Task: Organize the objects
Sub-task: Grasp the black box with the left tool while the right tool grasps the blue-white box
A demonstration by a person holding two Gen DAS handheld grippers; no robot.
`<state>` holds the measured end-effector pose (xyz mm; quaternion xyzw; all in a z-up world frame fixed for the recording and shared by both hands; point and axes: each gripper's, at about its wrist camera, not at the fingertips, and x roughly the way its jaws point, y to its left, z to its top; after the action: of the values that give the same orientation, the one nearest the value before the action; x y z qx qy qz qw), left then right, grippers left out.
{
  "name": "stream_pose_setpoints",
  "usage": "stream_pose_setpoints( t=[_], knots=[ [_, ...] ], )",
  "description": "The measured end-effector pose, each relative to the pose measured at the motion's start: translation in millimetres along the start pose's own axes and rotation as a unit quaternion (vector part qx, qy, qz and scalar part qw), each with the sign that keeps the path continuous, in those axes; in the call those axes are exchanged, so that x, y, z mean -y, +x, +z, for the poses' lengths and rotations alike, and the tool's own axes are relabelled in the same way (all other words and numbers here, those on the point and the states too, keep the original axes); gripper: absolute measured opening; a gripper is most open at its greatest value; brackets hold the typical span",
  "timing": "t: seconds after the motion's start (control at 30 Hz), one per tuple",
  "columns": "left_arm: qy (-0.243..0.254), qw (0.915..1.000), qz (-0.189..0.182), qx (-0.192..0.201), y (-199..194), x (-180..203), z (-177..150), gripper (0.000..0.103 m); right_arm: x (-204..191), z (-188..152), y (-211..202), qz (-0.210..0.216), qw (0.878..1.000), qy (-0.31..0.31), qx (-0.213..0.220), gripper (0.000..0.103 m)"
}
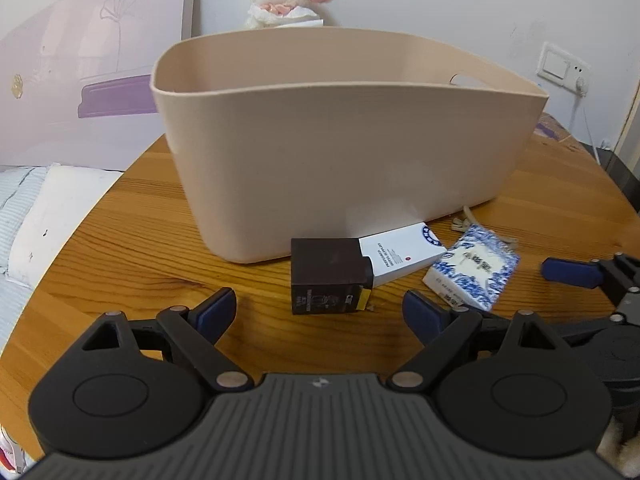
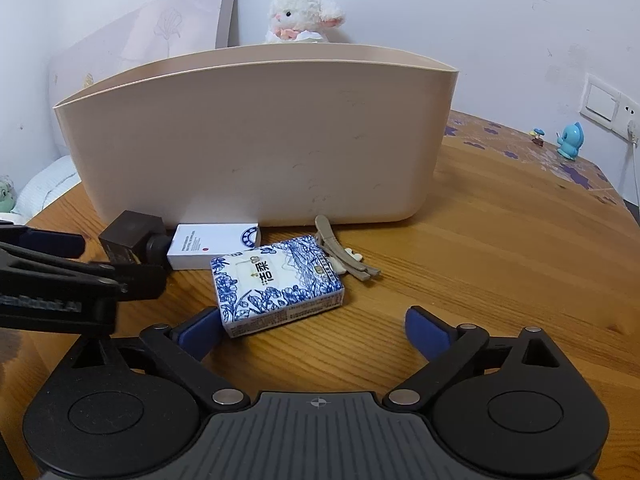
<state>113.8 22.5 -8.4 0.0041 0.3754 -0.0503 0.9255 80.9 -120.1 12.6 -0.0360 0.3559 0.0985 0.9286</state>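
Inspecting left to right, as seen across both wrist views. Far left, beyond the table edge: white bedding [image 1: 52, 208] and a pale headboard panel [image 1: 80, 60] against the wall. Left gripper [image 1: 318, 312] low over the wooden table [image 1: 120, 248], fingers spread wide, nothing between them; blue pads [image 1: 218, 310] visible on the tips. Directly ahead of it, a dark brown box [image 1: 326, 280] standing on the table, near the front wall of the beige storage bin [image 1: 340, 152]. Just right of the brown box and touching it, a white carton [image 1: 402, 252] lying flat with a blue round emblem at its far end, close against the bin's base. Bin upright at table centre, interior not visible from either view. White plush lamb [image 2: 302, 14] behind the bin against the wall. Further right, a blue-and-white patterned packet [image 2: 276, 284] lying flat, near edge just ahead of the right gripper [image 2: 314, 332]; its far-left corner beside the white carton, contact uncertain. Right gripper fingers likewise spread wide, gripping nothing, left pad just beside the packet's near-left corner. Beige hair clips [image 2: 344, 258] lying at the packet's far-right side, near the bin's base. Far right of the table: small blue figurine [image 2: 570, 140], and wall switch plate [image 2: 604, 100] above it.
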Motion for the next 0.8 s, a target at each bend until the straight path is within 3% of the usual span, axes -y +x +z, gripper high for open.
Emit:
stream_pose_setpoints(
  t=[0.23, 0.27, 0.3, 0.4, 0.53, 0.6, 0.8],
  knots=[
    [-0.022, 0.9996, 0.004, 0.016, 2.0, -7.4, 4.1, 0.088, 2.0, 5.1, 3.3, 0.019, 1.000, -0.003, 0.010, 0.088],
    [-0.021, 0.9996, 0.003, 0.018, 2.2, -8.0, 4.6, 0.083, 1.4, 5.7, 3.6, 0.022, 1.000, -0.003, 0.013, 0.086],
    [-0.019, 0.9996, 0.003, 0.019, 3.0, -8.3, 5.2, 0.075, 1.0, 6.2, 4.1, 0.025, 1.000, -0.003, 0.015, 0.082],
    [-0.017, 0.9997, -0.010, 0.016, 5.5, -9.7, 7.4, 0.070, -1.7, 8.3, 4.3, 0.027, 0.999, -0.008, 0.018, 0.062],
    [-0.018, 0.9993, -0.030, 0.013, 5.7, -12.3, 6.5, 0.059, -2.2, 8.9, 2.5, 0.027, 0.999, -0.010, 0.016, 0.062],
    [-0.014, 0.9993, -0.032, 0.009, 5.8, -11.6, 5.7, 0.048, -2.3, 8.9, 0.9, 0.026, 1.000, -0.010, 0.011, 0.062],
    [-0.010, 0.9995, -0.030, 0.009, 5.8, -11.5, 3.5, 0.047, -3.2, 6.9, -4.2, 0.024, 1.000, -0.009, 0.006, 0.062]
  ],
)
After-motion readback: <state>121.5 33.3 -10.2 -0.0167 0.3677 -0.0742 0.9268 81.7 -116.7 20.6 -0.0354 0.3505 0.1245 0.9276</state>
